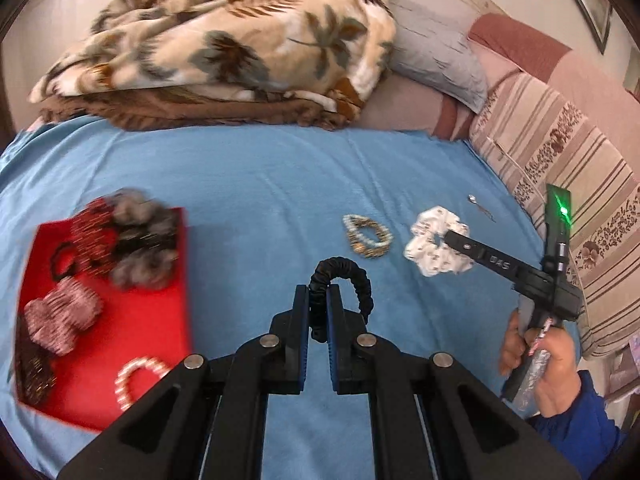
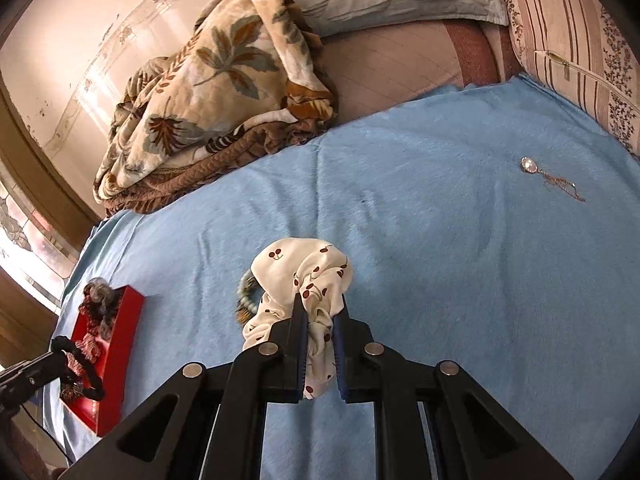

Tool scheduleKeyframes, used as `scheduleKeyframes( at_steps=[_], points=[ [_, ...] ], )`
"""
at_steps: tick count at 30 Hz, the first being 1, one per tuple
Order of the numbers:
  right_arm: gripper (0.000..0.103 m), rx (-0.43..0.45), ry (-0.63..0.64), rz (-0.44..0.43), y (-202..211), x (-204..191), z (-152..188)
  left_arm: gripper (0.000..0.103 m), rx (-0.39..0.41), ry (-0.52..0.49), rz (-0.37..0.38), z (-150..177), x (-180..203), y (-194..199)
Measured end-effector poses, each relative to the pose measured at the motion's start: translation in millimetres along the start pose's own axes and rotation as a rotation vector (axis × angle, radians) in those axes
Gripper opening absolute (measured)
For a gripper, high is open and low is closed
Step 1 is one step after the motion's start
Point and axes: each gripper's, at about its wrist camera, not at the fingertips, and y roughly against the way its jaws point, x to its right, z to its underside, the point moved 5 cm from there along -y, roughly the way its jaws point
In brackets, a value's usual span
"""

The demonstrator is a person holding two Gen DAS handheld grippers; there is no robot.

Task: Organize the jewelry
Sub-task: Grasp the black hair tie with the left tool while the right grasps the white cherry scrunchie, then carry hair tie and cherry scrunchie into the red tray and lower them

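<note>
Carry your left gripper (image 1: pixel 318 300), clamped on the black scrunchie (image 1: pixel 352 280), over the red tray (image 1: pixel 160 320) before releasing. Your right gripper (image 2: pixel 320 320), pinching the cherry-print scrunchie (image 2: pixel 308 276), should follow, clear of the beaded bracelet (image 1: pixel 366 236).

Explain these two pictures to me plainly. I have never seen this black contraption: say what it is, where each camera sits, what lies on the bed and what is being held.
There is no robot here. A person holds two hand-operated two-finger grippers, each with a wide-angle camera looking along its fingers.

The left wrist picture shows the left gripper shut on a black scrunchie. The right wrist picture shows the right gripper shut on a white cherry-print scrunchie.

On the blue sheet sits a red tray already holding hair ties and a pearl bracelet. Loose on the sheet lie beaded bracelets and a pendant on a chain. A leaf-print blanket is piled behind.
</note>
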Motion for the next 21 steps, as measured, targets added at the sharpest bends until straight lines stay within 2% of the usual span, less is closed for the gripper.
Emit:
scheduleKeyframes(
  at_steps=[3, 12, 17, 21],
  points=[
    [0.013, 0.0, 0.039, -0.004, 8, -19, 13, 0.008, 0.023, 0.031, -0.04, 14, -30, 17],
    [0.013, -0.039, 0.138, -0.027, 28, -82, 73, 0.008, 0.046, 0.179, -0.072, 55, -131, 55],
    [0.013, -0.06, 0.177, -0.074, 32, -135, 90, 0.008, 0.067, 0.267, -0.063, 68, -178, 68],
    [0.013, -0.082, 0.204, -0.129, 27, -181, 91, 0.008, 0.083, 0.354, -0.002, 75, -204, 71]
  ],
)
